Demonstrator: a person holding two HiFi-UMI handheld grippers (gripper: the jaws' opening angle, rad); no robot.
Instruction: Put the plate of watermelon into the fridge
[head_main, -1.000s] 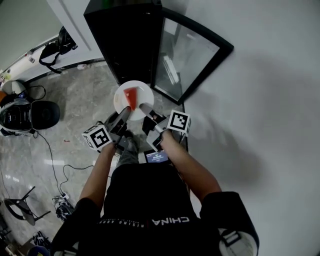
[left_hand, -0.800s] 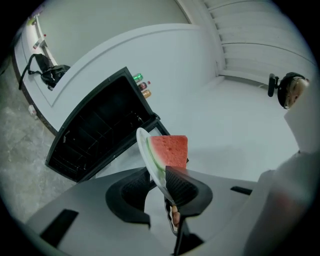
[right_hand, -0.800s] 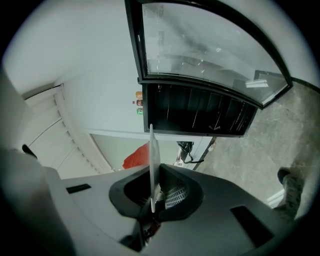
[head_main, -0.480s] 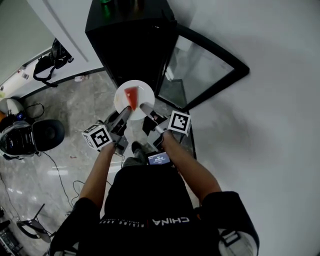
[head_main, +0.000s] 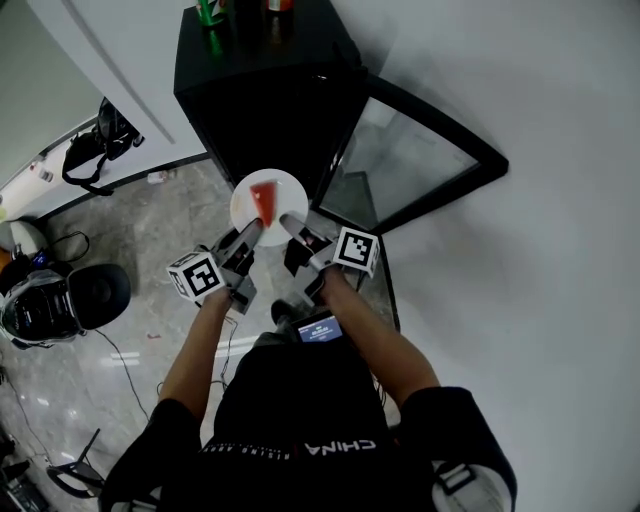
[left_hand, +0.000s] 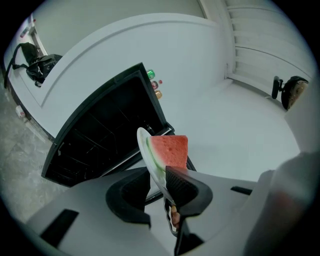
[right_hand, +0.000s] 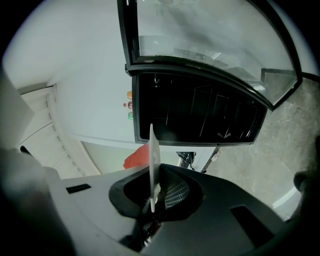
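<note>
Plate (head_main: 291, 198) of watermelon (head_main: 262, 197) held just in front of the open fridge (head_main: 262, 90).
The left gripper (head_main: 250, 230) and right gripper (head_main: 290, 220) each clamp the plate's rim on the side away from the fridge, beside its glass door (head_main: 420, 160).

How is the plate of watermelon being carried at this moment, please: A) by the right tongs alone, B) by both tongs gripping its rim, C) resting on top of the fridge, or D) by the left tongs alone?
B: the left tongs and the right tongs are each shut on the rim of the plate.
</note>
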